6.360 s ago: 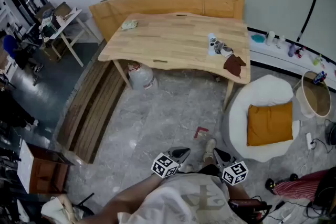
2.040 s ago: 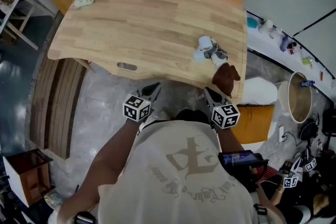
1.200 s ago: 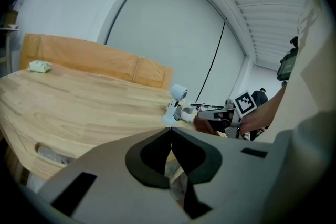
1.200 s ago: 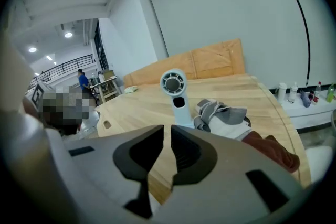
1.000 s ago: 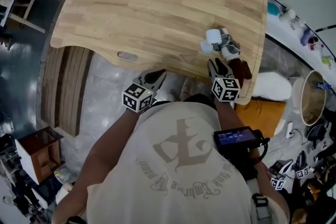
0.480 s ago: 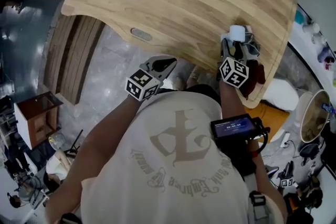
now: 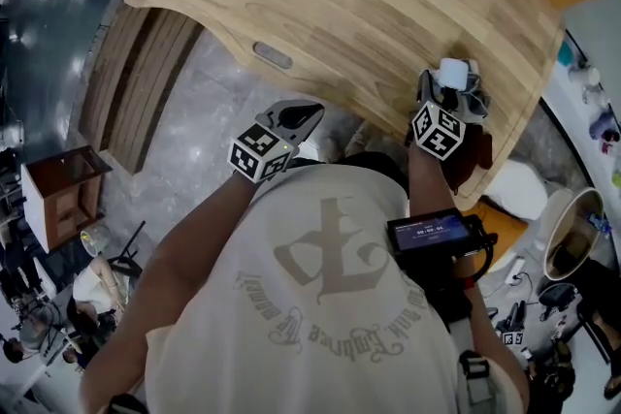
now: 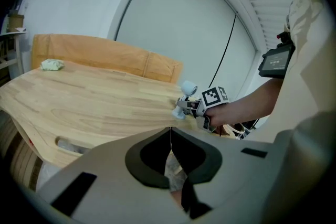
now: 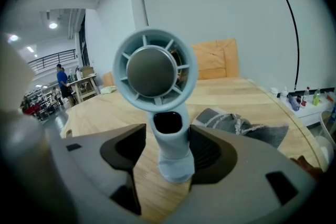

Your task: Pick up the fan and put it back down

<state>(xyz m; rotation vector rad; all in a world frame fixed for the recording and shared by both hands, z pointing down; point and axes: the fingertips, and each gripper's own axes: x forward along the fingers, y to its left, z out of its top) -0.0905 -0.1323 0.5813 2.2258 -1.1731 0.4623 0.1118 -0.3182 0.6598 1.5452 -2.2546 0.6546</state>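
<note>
Broadly, the wooden table (image 7: 340, 5) fills the top of the head view. The left gripper (image 8: 170, 128) hangs just off the table's near edge, its jaws pressed together with nothing between them. The right gripper (image 9: 168, 128) reaches over the table's right-hand end. Its jaws are spread wide and have just been opening, with a thing standing between them. That thing is the fan (image 9: 157, 86), pale blue, upright on its foot on the tabletop. Its handle sits in the gap and its round head rises above the jaws. A clear space shows beside the left jaw. The handle stands close against the right jaw, and contact there cannot be told. A crumpled grey cloth (image 9: 236, 126) lies just beside the fan.
</note>
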